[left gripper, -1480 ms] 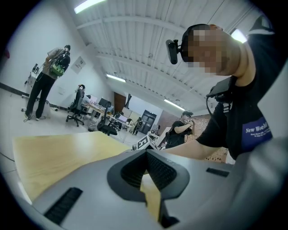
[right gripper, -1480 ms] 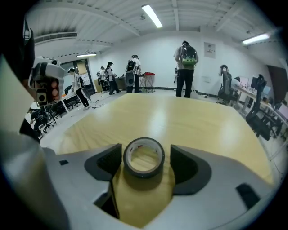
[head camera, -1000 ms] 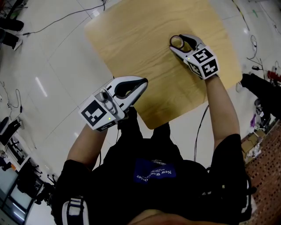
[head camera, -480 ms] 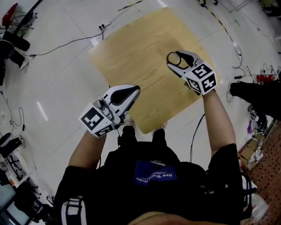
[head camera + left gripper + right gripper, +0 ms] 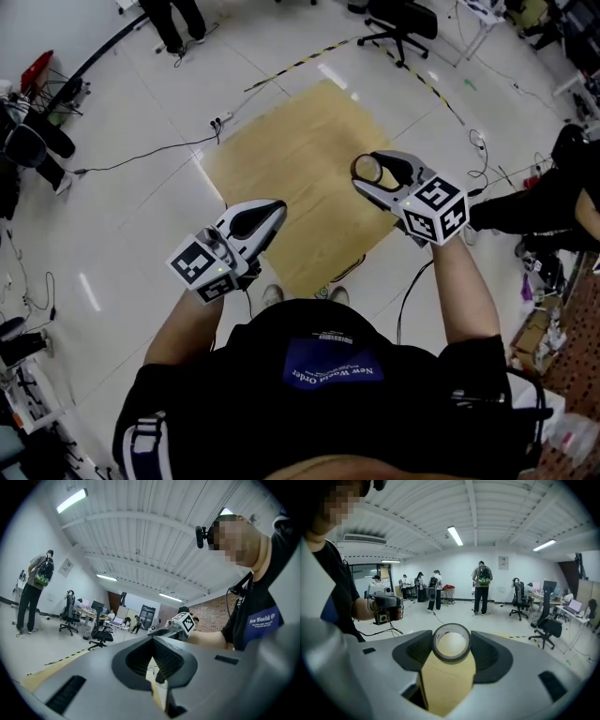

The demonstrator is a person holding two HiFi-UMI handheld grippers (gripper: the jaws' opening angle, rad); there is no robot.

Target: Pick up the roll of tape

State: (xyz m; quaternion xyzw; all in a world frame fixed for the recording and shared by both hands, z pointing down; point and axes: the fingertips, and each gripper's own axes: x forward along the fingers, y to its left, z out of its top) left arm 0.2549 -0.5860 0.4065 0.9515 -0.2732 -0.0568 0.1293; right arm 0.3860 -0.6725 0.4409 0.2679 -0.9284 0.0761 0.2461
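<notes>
The roll of tape (image 5: 367,170), a dark ring with a pale core, sits upright between the jaws of my right gripper (image 5: 373,174), which is shut on it. In the right gripper view the tape (image 5: 451,643) stands at the jaw tips, with the right gripper (image 5: 452,649) high over the wooden table (image 5: 281,159). My left gripper (image 5: 277,205) hangs to the left at about the same height, shut with nothing in it. In the left gripper view its tips (image 5: 153,638) meet.
The table stands far below on a pale tiled floor crossed by cables (image 5: 141,159). A black office chair (image 5: 401,19) and a striped floor marking (image 5: 300,61) lie beyond it. Several people (image 5: 481,587) stand farther off. Bags and boxes (image 5: 548,281) lie at the right.
Both grippers have risen well above the table, the right one carrying the tape with it. The table now looks smaller and lower in the head view.
</notes>
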